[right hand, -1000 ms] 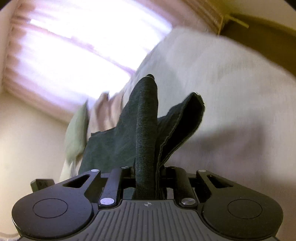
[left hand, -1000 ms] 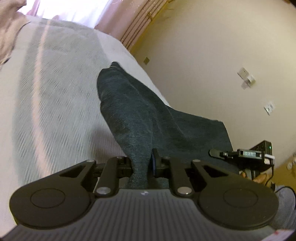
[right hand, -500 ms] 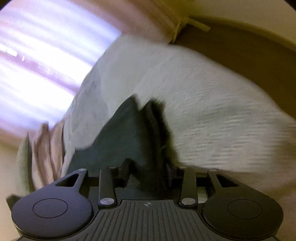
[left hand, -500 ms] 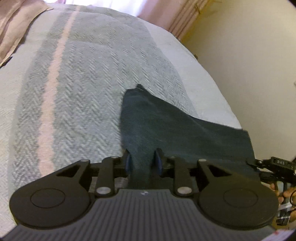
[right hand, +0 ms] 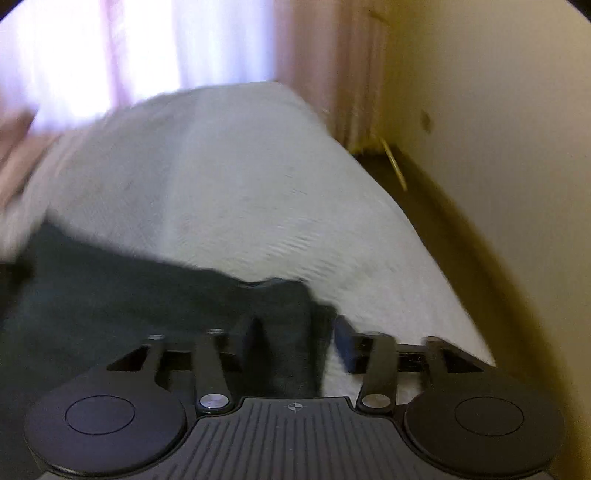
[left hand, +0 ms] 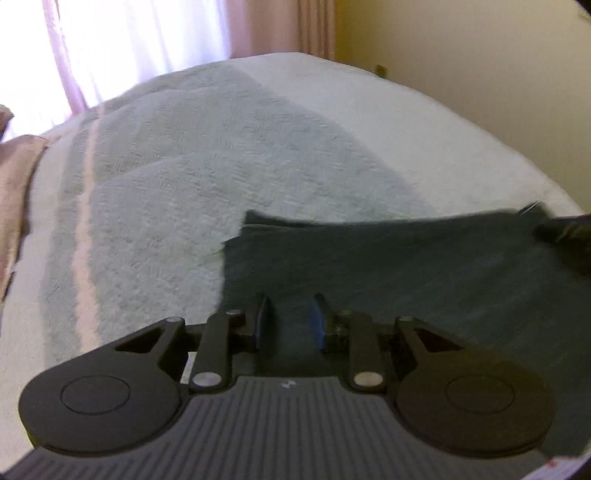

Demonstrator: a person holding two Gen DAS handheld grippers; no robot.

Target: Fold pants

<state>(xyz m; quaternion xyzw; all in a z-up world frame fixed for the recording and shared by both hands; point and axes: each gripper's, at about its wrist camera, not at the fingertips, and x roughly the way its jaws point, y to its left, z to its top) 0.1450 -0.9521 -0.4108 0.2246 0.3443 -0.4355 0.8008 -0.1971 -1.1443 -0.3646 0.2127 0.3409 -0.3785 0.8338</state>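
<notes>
Dark grey pants (left hand: 406, 266) lie flat on the bed's pale woven cover (left hand: 207, 155), their far edge running straight across. My left gripper (left hand: 290, 319) is open just above the pants' left end, with fabric lying loose under the gap and its blue pads apart. In the right wrist view the pants (right hand: 110, 295) spread out to the left. My right gripper (right hand: 299, 336) is open over their right corner, with one finger above the fabric and the other above the cover (right hand: 240, 184). A dark blurred shape (left hand: 565, 236) at the pants' right end looks like the other gripper.
Pink curtains (left hand: 280, 26) and a bright window stand beyond the bed. A pinkish cloth (left hand: 14, 173) lies at the bed's left edge. On the right the bed drops off to a dark floor strip (right hand: 436, 199) along a cream wall (right hand: 498, 110).
Both grippers were shut on bunched pants fabric held above the bed. They came down, laid the pants flat and opened, letting the fabric go.
</notes>
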